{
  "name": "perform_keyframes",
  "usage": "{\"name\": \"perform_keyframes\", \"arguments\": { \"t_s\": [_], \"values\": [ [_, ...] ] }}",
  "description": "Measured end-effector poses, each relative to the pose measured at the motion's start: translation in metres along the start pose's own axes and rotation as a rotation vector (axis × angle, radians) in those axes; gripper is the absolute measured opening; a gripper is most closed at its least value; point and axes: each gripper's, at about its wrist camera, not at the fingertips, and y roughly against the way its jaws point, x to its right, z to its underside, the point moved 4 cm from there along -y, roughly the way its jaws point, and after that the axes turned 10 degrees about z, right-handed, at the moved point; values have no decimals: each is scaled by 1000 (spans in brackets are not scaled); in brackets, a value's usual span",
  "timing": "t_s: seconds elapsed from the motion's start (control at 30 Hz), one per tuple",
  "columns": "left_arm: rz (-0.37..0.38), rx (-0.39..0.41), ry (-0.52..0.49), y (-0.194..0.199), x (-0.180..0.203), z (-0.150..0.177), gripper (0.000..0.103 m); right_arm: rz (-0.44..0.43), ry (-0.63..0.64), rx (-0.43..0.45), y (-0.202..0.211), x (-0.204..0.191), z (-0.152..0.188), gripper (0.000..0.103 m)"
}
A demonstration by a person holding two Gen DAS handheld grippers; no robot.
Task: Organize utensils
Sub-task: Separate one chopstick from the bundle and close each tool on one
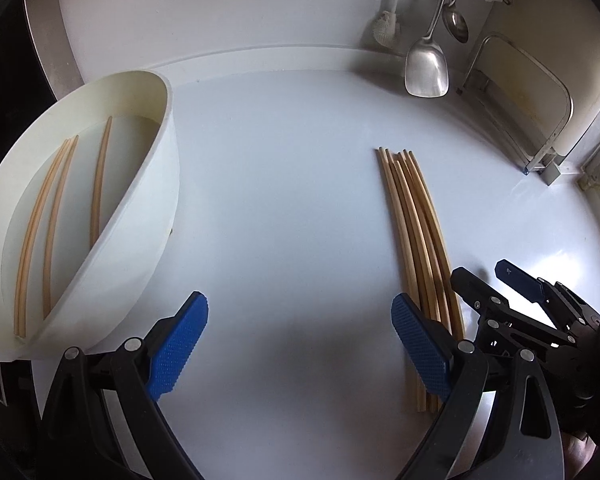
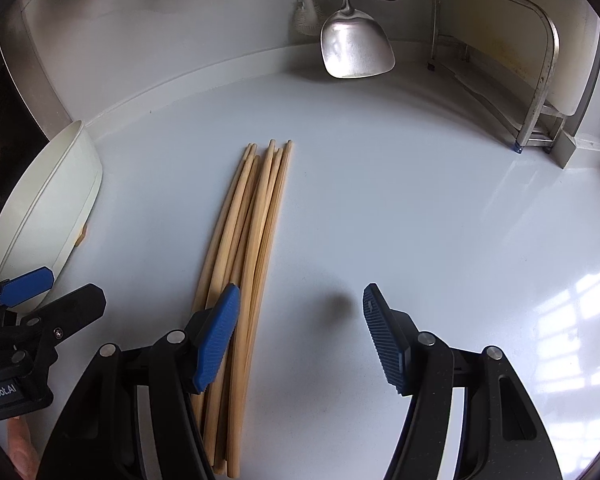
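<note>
Wooden chopsticks (image 2: 244, 264): bundled on white counter (image 2: 380, 200)
white bin (image 1: 156, 184): holds three
left gripper (image 1: 300, 344): jaws spread, empty
right gripper (image 2: 300, 336): jaws spread, empty

You had pale tan wooden chopsticks (image 2: 244, 264) lying on the glossy white counter (image 2: 420, 200). The container (image 1: 148, 184) at the left was off-white, with 3 tan chopsticks inside. Both grippers were black with blue pads (image 1: 178, 344), dotted on the left gripper (image 1: 300, 344), ribbed on the right gripper (image 2: 300, 336). The far spatula (image 2: 356, 48) was dull silver.
</note>
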Motion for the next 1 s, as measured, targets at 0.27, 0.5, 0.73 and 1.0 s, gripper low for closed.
{"name": "perform_keyframes", "arguments": {
  "t_s": [0.27, 0.5, 0.73, 1.0],
  "values": [
    [22, -23, -19, -14, 14, 3, 91, 25, -12, -5, -5, 10, 1, 61],
    [23, -35, -29, -28, 22, 2, 91, 25, -49, -1, -3, 27, 3, 61],
    [18, -49, -53, -38, 31, 3, 91, 38, -73, 5, 1, 41, 8, 61],
    [-3, -57, -67, -47, 32, 2, 92, 46, -81, 11, 5, 52, 12, 61]
  ]
}}
